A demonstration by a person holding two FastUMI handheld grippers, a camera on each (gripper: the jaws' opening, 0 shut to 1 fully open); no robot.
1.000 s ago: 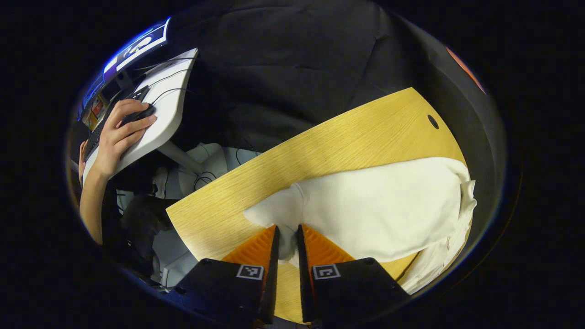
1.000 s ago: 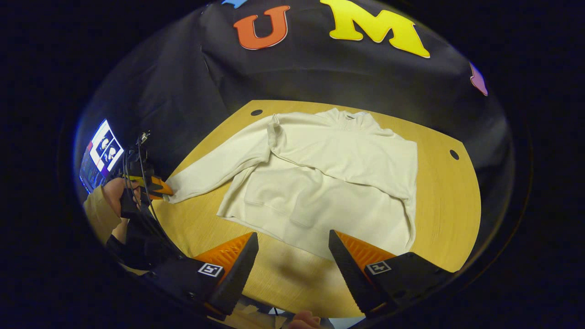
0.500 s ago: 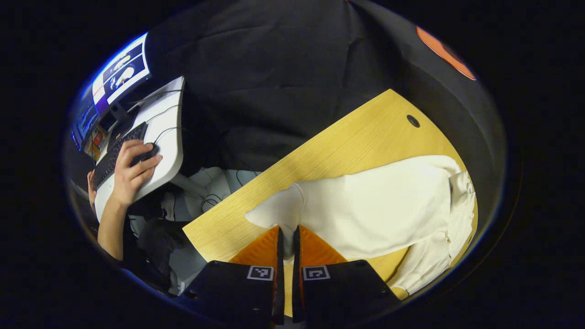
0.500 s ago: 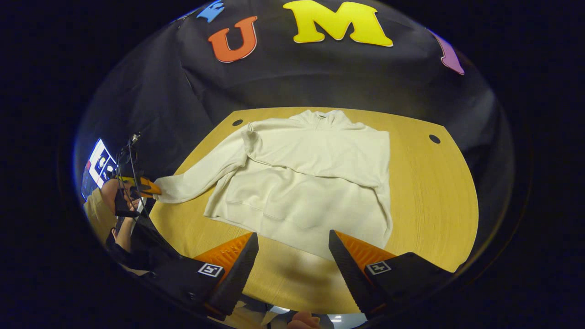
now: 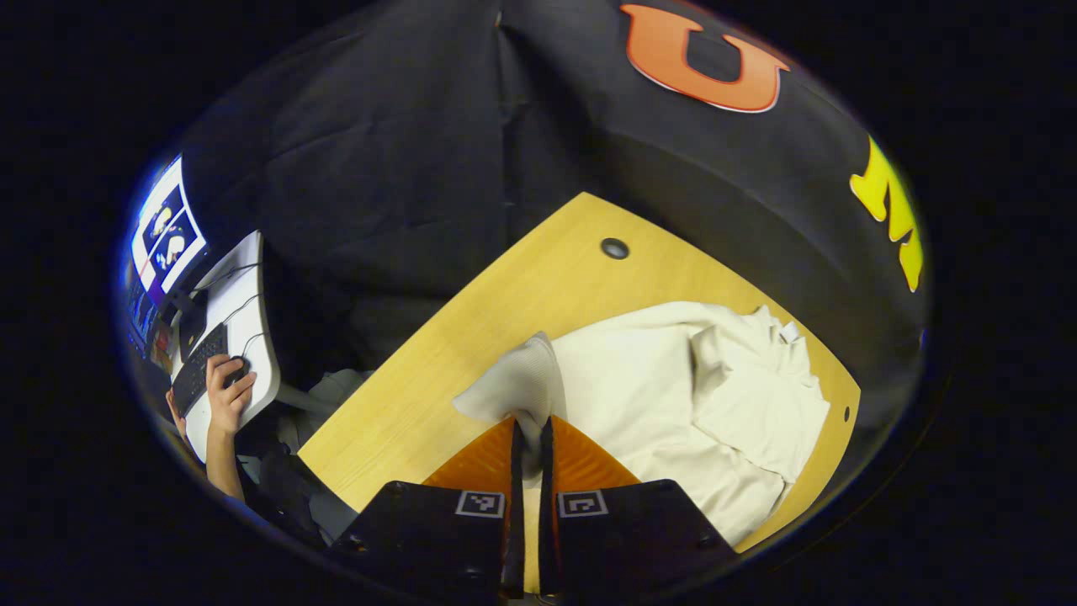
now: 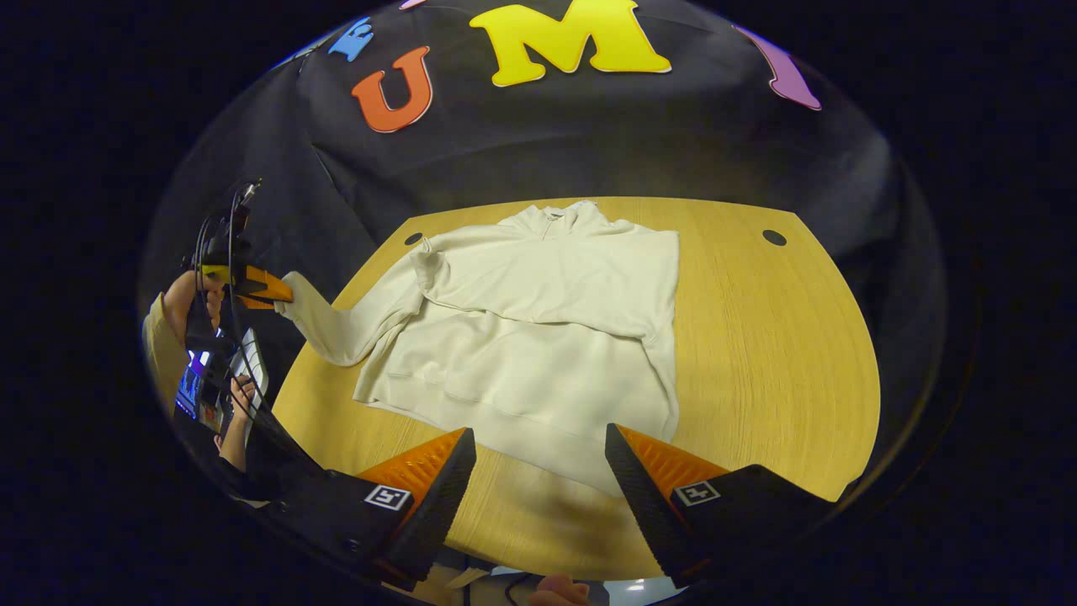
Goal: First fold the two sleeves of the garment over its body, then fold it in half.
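A cream hooded sweatshirt [image 6: 538,328] lies on the wooden table [image 6: 782,353], hem toward me in the right gripper view. One sleeve is folded across its chest [image 6: 572,295]. The other sleeve [image 6: 336,324] is stretched out to the left and raised off the table, its cuff [image 5: 515,389] pinched in my left gripper [image 5: 530,433], which is shut on it. That same gripper [image 6: 257,288] appears at the far left of the right gripper view, held by a hand. My right gripper [image 6: 538,450] hovers open above the table's near edge, just short of the hem, holding nothing.
A small white side desk [image 5: 244,337] with a keyboard, a mouse, a person's hand [image 5: 220,389] and a monitor [image 5: 167,231] stands left of the table. Two cable holes [image 6: 773,238] mark the table's far corners. Bare wood spreads to the right of the sweatshirt.
My left gripper closed fully on the cuff, then lifted the sleeve off the table and turned toward the sweatshirt's body. The right gripper stayed open and drew back slightly.
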